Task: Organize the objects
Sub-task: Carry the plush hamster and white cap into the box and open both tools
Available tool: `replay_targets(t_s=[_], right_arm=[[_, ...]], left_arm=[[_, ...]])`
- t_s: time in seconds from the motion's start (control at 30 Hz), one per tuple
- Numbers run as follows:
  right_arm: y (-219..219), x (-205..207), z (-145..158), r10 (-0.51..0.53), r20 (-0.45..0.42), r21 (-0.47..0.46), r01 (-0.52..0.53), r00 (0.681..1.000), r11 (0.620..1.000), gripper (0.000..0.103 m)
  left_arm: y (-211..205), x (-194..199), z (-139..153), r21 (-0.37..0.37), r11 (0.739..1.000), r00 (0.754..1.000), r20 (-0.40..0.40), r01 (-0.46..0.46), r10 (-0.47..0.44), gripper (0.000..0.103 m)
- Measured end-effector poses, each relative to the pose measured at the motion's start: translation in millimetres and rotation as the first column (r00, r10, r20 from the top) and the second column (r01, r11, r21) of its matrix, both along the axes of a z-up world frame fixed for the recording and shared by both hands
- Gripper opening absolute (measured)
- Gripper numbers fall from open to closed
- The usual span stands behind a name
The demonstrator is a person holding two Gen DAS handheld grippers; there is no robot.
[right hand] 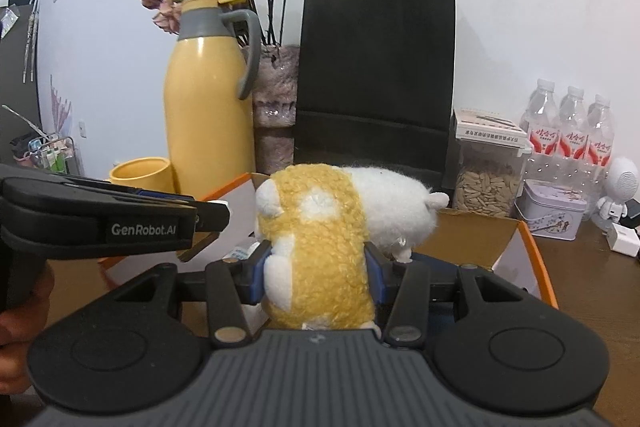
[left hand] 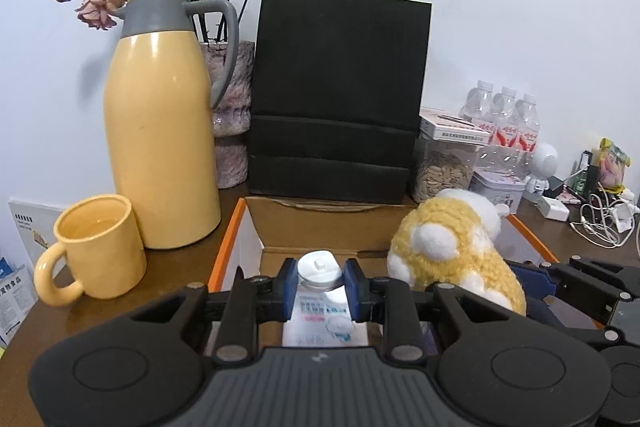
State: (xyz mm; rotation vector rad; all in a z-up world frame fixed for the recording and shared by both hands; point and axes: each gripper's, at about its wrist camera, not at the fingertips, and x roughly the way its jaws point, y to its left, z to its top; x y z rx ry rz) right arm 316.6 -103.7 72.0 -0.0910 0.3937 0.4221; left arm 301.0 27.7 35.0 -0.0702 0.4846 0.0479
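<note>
My left gripper (left hand: 320,285) is shut on a small white bottle (left hand: 320,303) with a white cap and a printed label, held over the open cardboard box (left hand: 256,223) with orange edges. My right gripper (right hand: 318,273) is shut on a yellow and white plush toy (right hand: 320,251), held above the same box (right hand: 516,251). The plush toy also shows in the left wrist view (left hand: 452,247), just right of the bottle. The left gripper body shows in the right wrist view (right hand: 112,219), at the left.
A yellow thermos (left hand: 160,131), a yellow mug (left hand: 96,255), a vase of dried roses (left hand: 232,115) and a black paper bag (left hand: 336,95) stand behind the box. At the right are a seed jar (left hand: 444,167), water bottles (left hand: 504,119), a tin (left hand: 498,187) and cables (left hand: 600,223).
</note>
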Motion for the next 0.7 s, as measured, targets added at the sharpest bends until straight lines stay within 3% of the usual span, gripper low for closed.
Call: replay_targets(t_s=[0.43,0.5,0.53,0.57,0.6,0.67,0.7], right_arm=[[15.1,37.0,-13.0,-0.011,-0.046,-0.065,0.008,0.999,0.998,0.049],[14.8,38.1,-15.1,-0.021,-0.054,-0.076,0.016,0.998,0.997,0.059],[14.3,38.2,-15.6,-0.026,-0.053,-0.078,0.021,0.998,0.997,0.066],[13.5,37.1,-15.4,-0.031,-0.049,-0.08,0.027,0.998,0.996,0.081],[13.1,35.3,-14.9,-0.035,-0.04,-0.085,0.031,0.999,0.996,0.085],[12.0,31.6,-13.1,-0.03,-0.029,-0.09,0.027,0.999,0.996,0.091],[11.5,30.7,-12.3,-0.026,-0.029,-0.088,0.024,0.999,0.996,0.1]], left_arm=[[11.2,40.1,-12.6,0.024,0.999,0.999,-0.041,0.024,-0.023,0.024],[11.2,42.3,-14.5,0.028,0.999,0.998,-0.051,0.024,-0.023,0.026],[11.0,42.5,-15.5,0.031,0.999,0.998,-0.058,0.026,-0.024,0.03],[10.6,42.2,-15.9,0.035,0.999,0.998,-0.065,0.03,-0.028,0.052],[10.2,41.1,-16.1,0.036,0.999,0.997,-0.07,0.033,-0.03,0.077],[9.1,36.7,-14.7,0.046,0.999,0.998,-0.053,0.027,-0.024,0.096],[8.3,35.3,-13.4,0.05,0.998,0.999,-0.045,0.024,-0.022,0.097]])
